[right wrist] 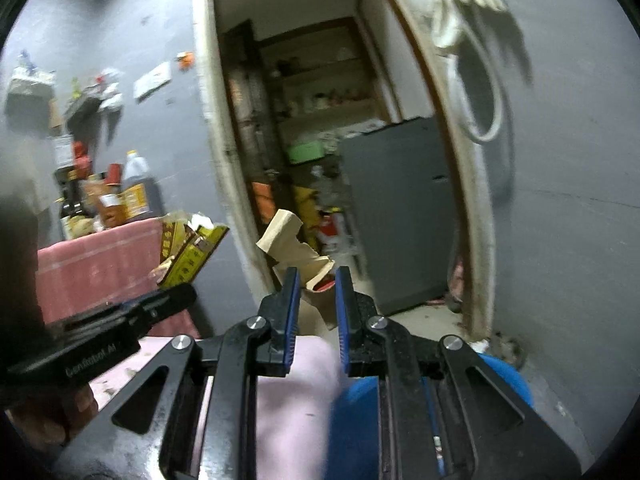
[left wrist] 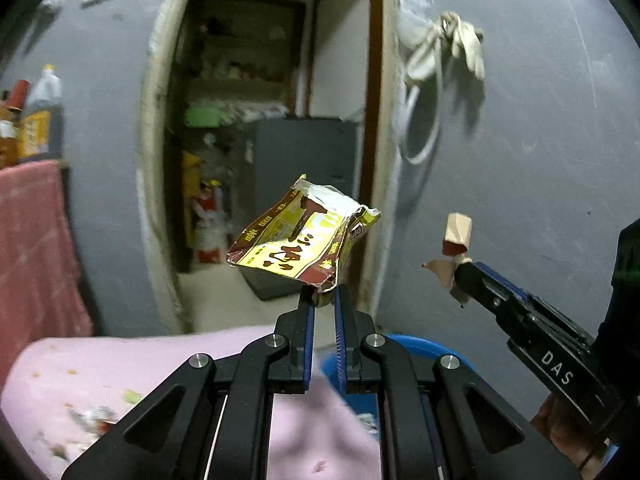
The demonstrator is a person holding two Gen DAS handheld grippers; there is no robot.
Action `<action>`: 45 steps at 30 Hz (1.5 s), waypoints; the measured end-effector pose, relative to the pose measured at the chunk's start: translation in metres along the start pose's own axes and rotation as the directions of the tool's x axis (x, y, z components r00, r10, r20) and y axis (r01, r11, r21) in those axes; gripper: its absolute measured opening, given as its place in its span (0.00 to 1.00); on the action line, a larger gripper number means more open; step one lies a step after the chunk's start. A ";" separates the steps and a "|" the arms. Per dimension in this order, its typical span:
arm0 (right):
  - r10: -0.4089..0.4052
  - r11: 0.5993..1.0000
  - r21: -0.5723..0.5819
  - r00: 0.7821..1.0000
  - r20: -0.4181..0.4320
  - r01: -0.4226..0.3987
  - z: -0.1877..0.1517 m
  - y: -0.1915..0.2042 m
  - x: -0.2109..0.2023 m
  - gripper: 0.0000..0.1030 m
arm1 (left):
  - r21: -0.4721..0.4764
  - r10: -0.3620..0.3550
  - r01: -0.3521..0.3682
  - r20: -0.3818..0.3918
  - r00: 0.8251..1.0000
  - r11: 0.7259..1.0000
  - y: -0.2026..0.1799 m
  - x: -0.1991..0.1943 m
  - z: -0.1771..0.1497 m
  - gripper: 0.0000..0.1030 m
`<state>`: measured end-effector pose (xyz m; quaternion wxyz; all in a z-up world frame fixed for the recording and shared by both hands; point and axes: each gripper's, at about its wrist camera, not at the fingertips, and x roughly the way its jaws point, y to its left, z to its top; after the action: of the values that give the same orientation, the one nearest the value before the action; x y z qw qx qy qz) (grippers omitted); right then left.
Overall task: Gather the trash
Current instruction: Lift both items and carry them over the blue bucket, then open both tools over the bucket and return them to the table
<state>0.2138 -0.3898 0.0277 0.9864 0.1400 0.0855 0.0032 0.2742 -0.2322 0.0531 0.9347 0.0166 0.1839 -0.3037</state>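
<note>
the left gripper (left wrist: 323, 294) is pinched nearly closed on the bottom corner of a torn yellow and brown snack wrapper (left wrist: 304, 236), which stands up and leans toward 11 o'clock from the fingertips, its ripped mouth on top. the right gripper (right wrist: 317, 280) is narrow too, clamped on a crumpled tan paper carton scrap (right wrist: 288, 248) with a red patch near the pads; that scrap rises toward 11 o'clock in the right wrist view. both pieces are in the air, well clear of the pink cloth (left wrist: 132, 372) below.

the relation that matters is downward: a blue bin (right wrist: 508, 376) shows its rim at about 5 o'clock under the right gripper, and in the left wrist view it peeks out just below and right of the left fingers, at 5 o'clock. it looks like the place for the trash. judging by this, the right hand is the nearer one; the left has to come across toward 3 o'clock. each piece hangs with its long axis upright, so it should fall freely once over the opening.
</note>
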 end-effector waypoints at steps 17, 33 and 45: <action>-0.087 0.978 0.166 0.968 -0.237 0.129 -0.023 -0.066 0.039 0.19 | -0.095 -0.115 0.090 -0.314 0.943 0.991 -0.020 0.088 -0.015 0.08; -0.097 0.982 0.140 0.974 -0.205 0.127 -0.017 -0.058 0.036 0.40 | -0.135 -0.113 0.067 -0.366 0.924 0.988 -0.008 0.090 -0.024 0.28; -0.043 0.991 0.123 0.995 -0.094 0.054 -0.007 -0.038 0.022 0.88 | -0.180 0.005 -0.044 -0.212 0.977 0.983 0.030 0.041 -0.006 0.64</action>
<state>0.2336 -0.4233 0.0066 0.9705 0.1996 0.1337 -0.0197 0.3198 -0.2295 0.0305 0.9112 -0.0355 0.3090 -0.2701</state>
